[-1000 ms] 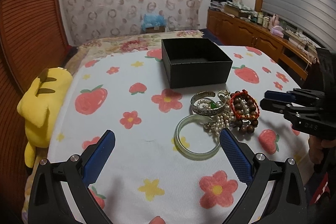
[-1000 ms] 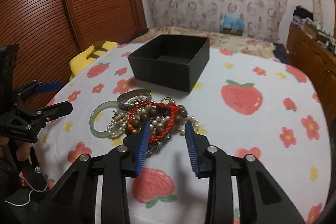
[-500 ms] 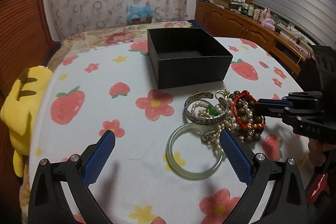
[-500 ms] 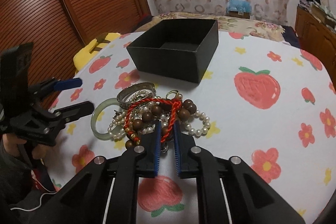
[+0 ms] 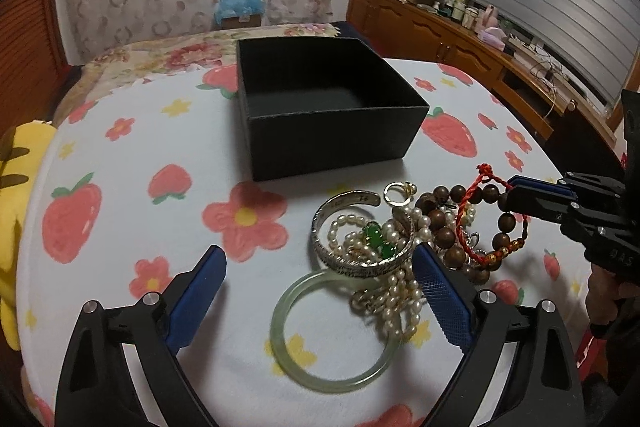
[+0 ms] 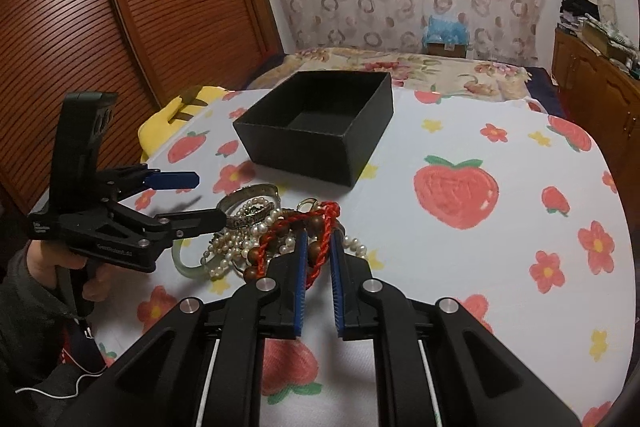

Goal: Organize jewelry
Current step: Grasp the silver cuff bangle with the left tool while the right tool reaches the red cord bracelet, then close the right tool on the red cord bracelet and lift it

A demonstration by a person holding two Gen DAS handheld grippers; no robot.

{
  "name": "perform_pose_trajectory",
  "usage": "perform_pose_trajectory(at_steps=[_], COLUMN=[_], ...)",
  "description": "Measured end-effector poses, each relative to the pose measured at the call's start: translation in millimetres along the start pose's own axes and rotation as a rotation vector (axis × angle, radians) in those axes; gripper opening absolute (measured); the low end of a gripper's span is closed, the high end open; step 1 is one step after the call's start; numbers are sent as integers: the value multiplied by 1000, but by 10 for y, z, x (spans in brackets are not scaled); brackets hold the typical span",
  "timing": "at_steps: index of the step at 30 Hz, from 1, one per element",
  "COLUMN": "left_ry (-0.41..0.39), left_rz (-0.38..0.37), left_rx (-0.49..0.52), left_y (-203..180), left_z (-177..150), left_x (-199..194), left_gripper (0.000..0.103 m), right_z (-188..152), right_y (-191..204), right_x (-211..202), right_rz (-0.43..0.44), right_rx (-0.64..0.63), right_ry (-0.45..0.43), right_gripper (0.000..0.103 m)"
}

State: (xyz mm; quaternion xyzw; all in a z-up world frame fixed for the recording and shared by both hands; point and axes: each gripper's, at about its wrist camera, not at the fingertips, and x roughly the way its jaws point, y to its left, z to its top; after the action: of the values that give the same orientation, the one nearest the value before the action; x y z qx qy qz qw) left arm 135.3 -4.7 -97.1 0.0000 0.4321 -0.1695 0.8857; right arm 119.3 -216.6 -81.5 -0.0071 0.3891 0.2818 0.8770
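I'm only starting: the black box (image 5: 328,115) at 12 o'clock is sitting empty. My right gripper (image 6: 318,259) is pinching the red cord bracelet (image 6: 320,227) from the pile at 3 o'clock; my left gripper (image 5: 320,291) is gaping wide around the jade bangle (image 5: 332,331), gripping nothing.

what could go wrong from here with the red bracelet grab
1. The right tongs are shut on the red cord bracelet, which is tangled with the wooden beads and pearl strands; lifting may drag the whole pile.
2. Dragged strands could knock the jade bangle or the silver cuff.
3. The open left tongs hover close over the pile and may snag the pearls.
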Motion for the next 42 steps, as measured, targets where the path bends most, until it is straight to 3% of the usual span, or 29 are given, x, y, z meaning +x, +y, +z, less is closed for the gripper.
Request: perform_pose_trajectory(at_steps=[4,12,16,23,34,42], left_ry=[15,57,59,47,-41,-59], left_rz=[-22,-80,-94,-76,-50,-41], left_rx=[21,9,7,18,9,34], left_y=[-72,-88,-93,-104,-111,-200], left_z=[50,135,159,139,105,20], left_x=[63,230,264,234,5,-104], left_gripper=[89,73,57,57,57,57], right_z=[-32,-94,-133,-160,-155,-203], right_y=[-75,-199,-281,-412,-442,-439], right_x=[-1,-11,0,-56,-47,131], right_rz=[-22,-76,-104,-135,-106,-129], right_rx=[2,-8,-12,-14,10,19], right_ry=[3,30,49,38,48,115], right_gripper=[12,12,13,12,12,13])
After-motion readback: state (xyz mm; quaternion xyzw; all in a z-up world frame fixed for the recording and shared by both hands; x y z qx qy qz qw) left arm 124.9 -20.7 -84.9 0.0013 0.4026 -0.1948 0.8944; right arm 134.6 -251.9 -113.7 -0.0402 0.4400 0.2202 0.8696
